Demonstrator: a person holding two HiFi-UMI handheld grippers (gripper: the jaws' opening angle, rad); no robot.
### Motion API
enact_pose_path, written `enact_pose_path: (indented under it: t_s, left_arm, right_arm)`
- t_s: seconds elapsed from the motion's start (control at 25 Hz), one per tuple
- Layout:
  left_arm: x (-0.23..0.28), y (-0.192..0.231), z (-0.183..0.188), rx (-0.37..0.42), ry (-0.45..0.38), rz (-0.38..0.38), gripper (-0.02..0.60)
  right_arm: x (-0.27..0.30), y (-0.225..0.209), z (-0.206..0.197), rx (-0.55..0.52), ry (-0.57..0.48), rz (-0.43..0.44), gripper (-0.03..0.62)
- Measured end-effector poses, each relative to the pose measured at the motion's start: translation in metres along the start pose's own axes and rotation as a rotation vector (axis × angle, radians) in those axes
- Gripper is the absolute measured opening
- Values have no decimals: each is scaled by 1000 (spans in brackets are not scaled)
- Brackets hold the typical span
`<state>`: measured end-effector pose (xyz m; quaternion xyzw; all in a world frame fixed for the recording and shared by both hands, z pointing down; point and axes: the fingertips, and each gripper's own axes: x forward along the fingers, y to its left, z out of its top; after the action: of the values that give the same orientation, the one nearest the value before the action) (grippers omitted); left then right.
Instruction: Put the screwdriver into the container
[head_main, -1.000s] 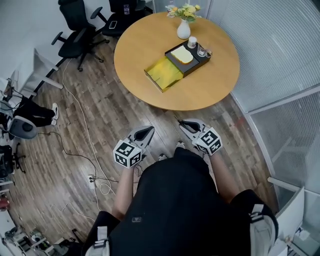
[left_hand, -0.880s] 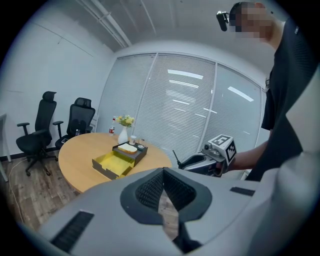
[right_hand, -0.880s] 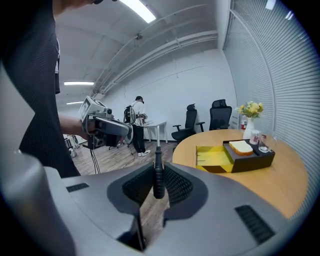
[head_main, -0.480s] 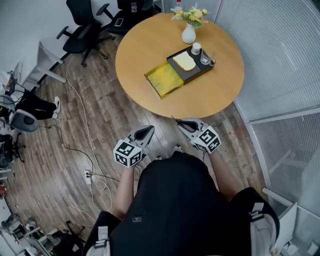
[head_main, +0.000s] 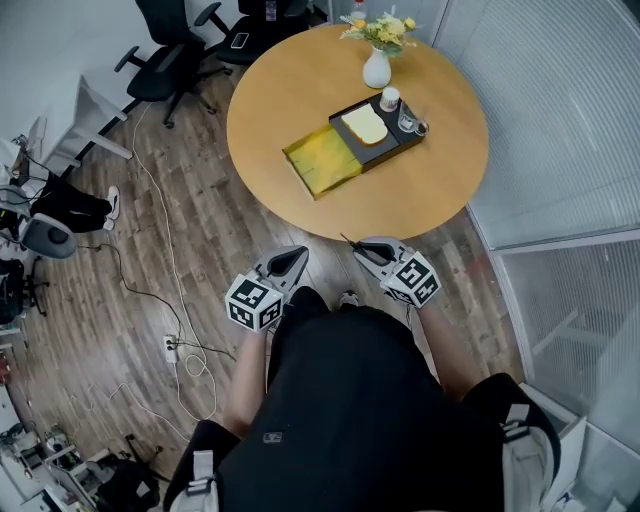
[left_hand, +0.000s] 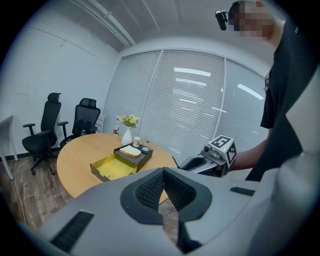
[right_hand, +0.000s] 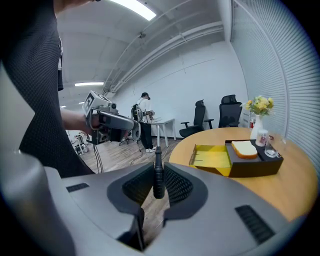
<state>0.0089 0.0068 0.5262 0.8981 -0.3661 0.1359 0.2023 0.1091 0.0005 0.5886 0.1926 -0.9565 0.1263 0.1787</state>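
A black screwdriver (right_hand: 158, 174) stands upright between the jaws of my right gripper (right_hand: 159, 186), which is shut on its handle. In the head view its thin tip (head_main: 349, 243) pokes out of the right gripper (head_main: 368, 248) just short of the table's near edge. The open yellow container (head_main: 322, 165) lies on the round wooden table (head_main: 420, 190), well ahead of both grippers; it also shows as the yellow container (right_hand: 212, 156) and the yellow container (left_hand: 112, 167). My left gripper (head_main: 291, 263) is held beside the right one, its jaws shut with nothing between them.
A black tray (head_main: 385, 140) with a slice of bread (head_main: 365, 124), a cup and a glass adjoins the container. A vase of flowers (head_main: 377, 68) stands behind it. Office chairs (head_main: 165, 60) are at the far left. Cables (head_main: 170, 300) cross the wood floor. Blinds and glass walls are at right.
The person has walked toward the table; its near edge is now closer to both grippers. The grip on the screwdriver is unchanged.
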Motion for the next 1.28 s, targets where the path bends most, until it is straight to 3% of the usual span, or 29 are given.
enact_pose_path:
  t_s: [0.6,1.28]
  left_arm:
    - [21,7,13,36,-3,-36,5]
    - [24,95,42,14,-17,-68,5]
  right_arm:
    - [-1,-17,2,2,1,-26,57]
    - [61,-51,35,41,12,-82,57]
